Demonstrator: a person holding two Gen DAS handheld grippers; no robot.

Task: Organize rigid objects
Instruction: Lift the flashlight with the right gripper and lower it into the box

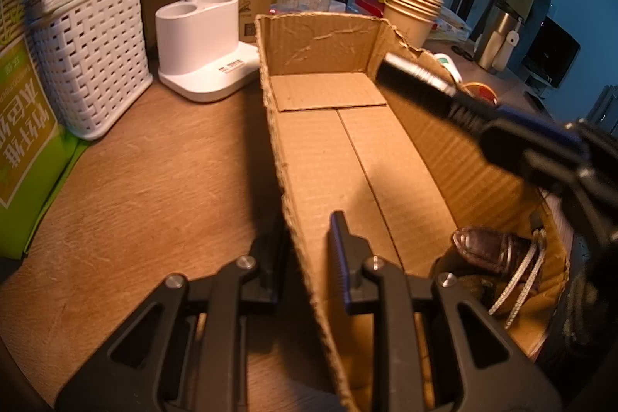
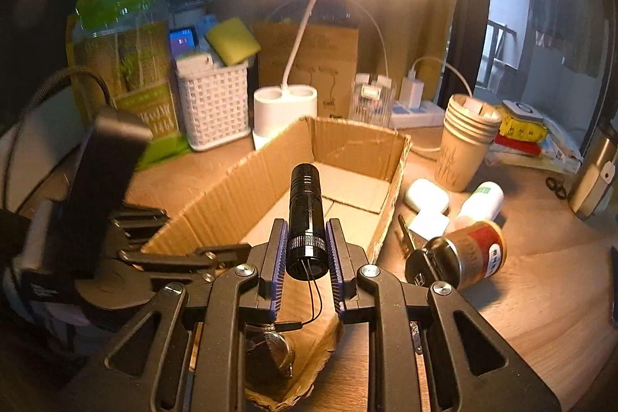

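Note:
An open cardboard box (image 1: pixel 328 37) lies on the wooden desk. My left gripper (image 1: pixel 307 230) is shut on its left wall, one finger outside and one inside. Seen from the right wrist, the left gripper (image 2: pixel 177 234) clamps the near-left wall of the box (image 2: pixel 347 141). My right gripper (image 2: pixel 307 230) is shut on a black flashlight (image 2: pixel 305 203), held over the box's open top with its head pointing away. From the left wrist, the flashlight (image 1: pixel 417 76) and right gripper (image 1: pixel 502 134) reach in over the right wall. A dark round glass-faced item (image 1: pixel 483 250) with a cord lies in the box's near corner.
Right of the box lie a white earbud case (image 2: pixel 426 197), a white bottle (image 2: pixel 483 201), a red-labelled jar (image 2: pixel 475 253) and a car key (image 2: pixel 419 271). Paper cups (image 2: pixel 465 138), a steel flask (image 2: pixel 593 176), a lamp base (image 1: pixel 197 29) and a white basket (image 1: pixel 89 56) stand around it.

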